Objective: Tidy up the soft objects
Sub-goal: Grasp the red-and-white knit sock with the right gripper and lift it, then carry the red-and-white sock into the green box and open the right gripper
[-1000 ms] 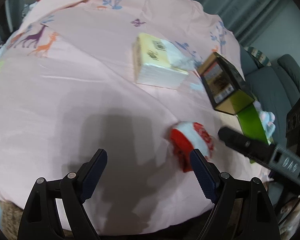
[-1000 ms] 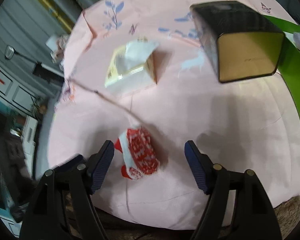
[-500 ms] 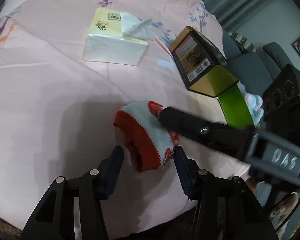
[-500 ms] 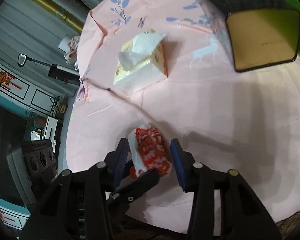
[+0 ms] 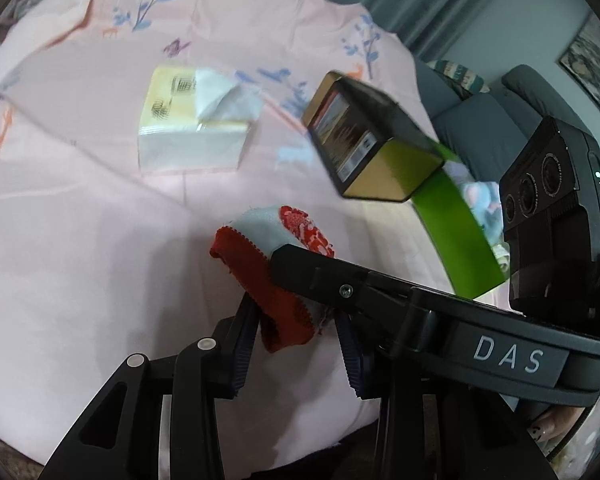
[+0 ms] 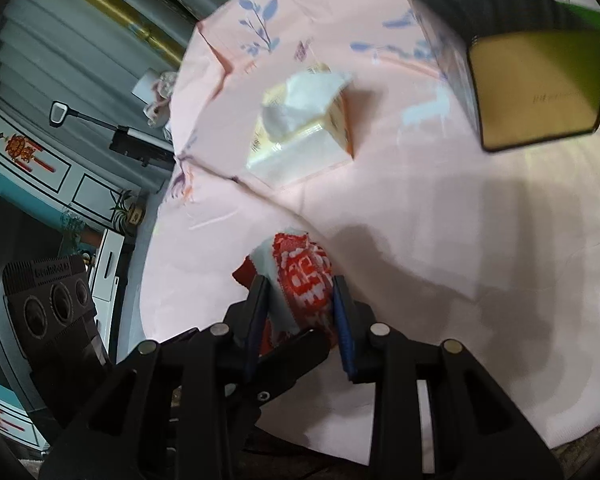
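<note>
A rolled red and white sock (image 5: 276, 268) is held just above the pink sheet (image 5: 80, 240). My left gripper (image 5: 296, 312) is shut on its red cuff end. My right gripper (image 6: 300, 300) is shut on the patterned end of the same sock (image 6: 300, 276). In the left wrist view the right gripper's finger (image 5: 340, 280) crosses over the sock from the right. In the right wrist view the left gripper's finger (image 6: 288, 356) lies under the sock.
A yellow tissue pack (image 5: 192, 120) lies on the sheet beyond the sock. A dark box with a gold end (image 5: 372, 148) stands to its right beside a green bin (image 5: 456, 232) holding soft items. The sheet's front edge is close below the grippers.
Both grippers closed in on the sock from open and now pinch it at opposite ends. The sock has risen slightly off the sheet.
</note>
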